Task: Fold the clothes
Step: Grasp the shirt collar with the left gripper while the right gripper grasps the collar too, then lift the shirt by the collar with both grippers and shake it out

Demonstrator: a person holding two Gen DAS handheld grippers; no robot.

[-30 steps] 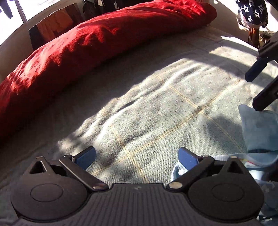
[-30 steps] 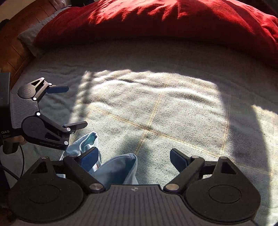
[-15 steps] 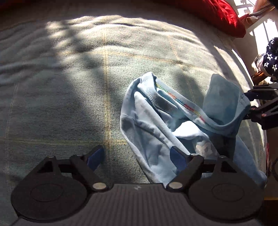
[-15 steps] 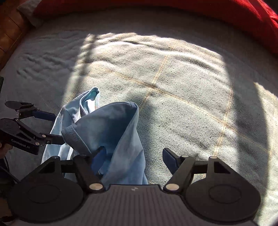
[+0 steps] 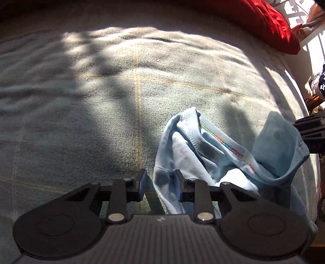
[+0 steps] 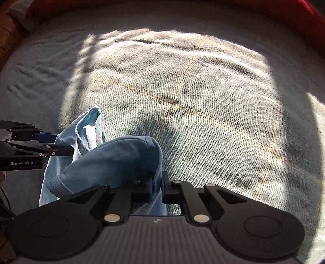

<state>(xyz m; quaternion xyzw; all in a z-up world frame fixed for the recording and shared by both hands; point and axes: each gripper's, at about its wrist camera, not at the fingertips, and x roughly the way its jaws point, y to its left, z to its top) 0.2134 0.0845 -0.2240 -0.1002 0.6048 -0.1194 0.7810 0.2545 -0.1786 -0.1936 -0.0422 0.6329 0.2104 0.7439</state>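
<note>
A crumpled light blue top (image 5: 213,154) with a rainbow-stitched neckline lies on the bed at the lower right of the left wrist view. My left gripper (image 5: 160,185) points down at its left edge. Its jaws are closing with that edge between them, and the left pad (image 5: 143,182) still stands clear of the cloth. In the right wrist view, my right gripper (image 6: 157,187) is shut on a raised fold of the top (image 6: 113,160). The left gripper (image 6: 59,143) shows at the left edge, at the top's far side.
A grey-green bed cover (image 5: 101,101) with thin yellow check lines spreads ahead, half in sun and half in shadow. A red duvet (image 5: 264,18) lies along the far side. The bed's edge and a star-patterned cloth (image 5: 322,87) are at the right. Wooden floor (image 6: 6,40) shows far left.
Both grippers have sunk toward the top and their jaws have narrowed. The right one has closed on a fold. The left one has rolled, and its view swung from the duvet to the top.
</note>
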